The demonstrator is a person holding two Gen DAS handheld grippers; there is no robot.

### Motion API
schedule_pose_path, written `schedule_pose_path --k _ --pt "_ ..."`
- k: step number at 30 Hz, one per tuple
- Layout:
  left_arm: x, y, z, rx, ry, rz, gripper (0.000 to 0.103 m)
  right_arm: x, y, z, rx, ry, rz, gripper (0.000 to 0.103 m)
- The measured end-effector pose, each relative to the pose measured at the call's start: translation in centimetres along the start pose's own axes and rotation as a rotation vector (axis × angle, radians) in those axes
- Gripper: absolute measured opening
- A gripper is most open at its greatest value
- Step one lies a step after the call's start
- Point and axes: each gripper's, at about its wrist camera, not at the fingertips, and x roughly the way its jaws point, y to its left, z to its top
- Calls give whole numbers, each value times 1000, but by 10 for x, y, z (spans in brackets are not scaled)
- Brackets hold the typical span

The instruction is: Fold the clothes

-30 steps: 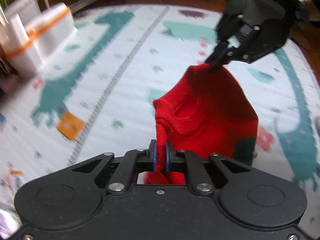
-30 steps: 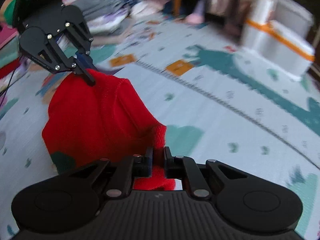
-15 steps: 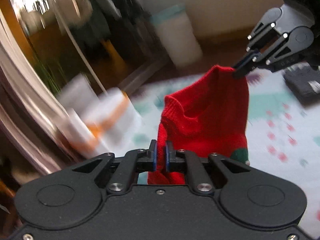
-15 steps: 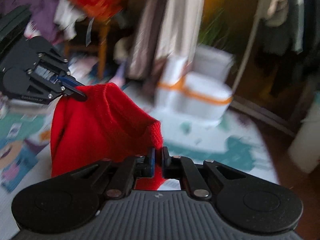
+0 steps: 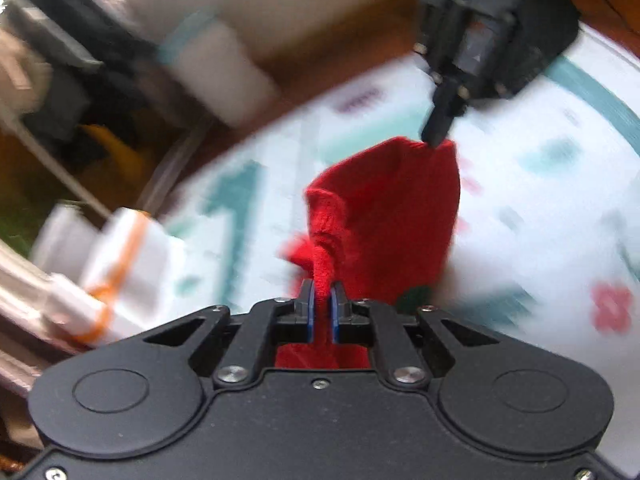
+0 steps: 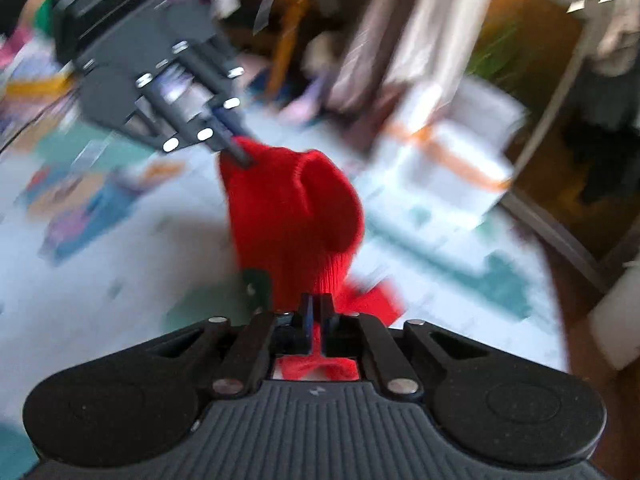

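A small red knitted garment [image 5: 384, 216] with a dark green patch hangs in the air between my two grippers, above the dinosaur play mat [image 5: 540, 208]. My left gripper [image 5: 323, 300] is shut on one top edge of it. My right gripper [image 5: 436, 136] is shut on the opposite top corner. In the right wrist view the red garment [image 6: 296, 216] hangs from my right gripper [image 6: 318, 312], and the left gripper [image 6: 240, 156] pinches its far corner. Both views are motion-blurred.
White storage bins with orange bands [image 5: 124, 256] stand at the mat's edge; they also show in the right wrist view [image 6: 448, 148]. A white bin [image 5: 224, 68] stands on the wooden floor. Hanging clothes and clothing piles [image 6: 400, 32] lie beyond the mat.
Both grippers swung with the garment still held between them; the cameras tilted back down toward the mat. The garment hangs more bunched, with the grippers closer together.
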Motion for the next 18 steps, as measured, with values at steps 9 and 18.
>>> schedule_pose_path --k 9,18 --pt "-8 -76 -18 138 64 -178 6 24 64 -29 -111 138 197 2" --pt "-7 -125 -45 244 128 -275 6 40 119 -53 -255 247 291 47"
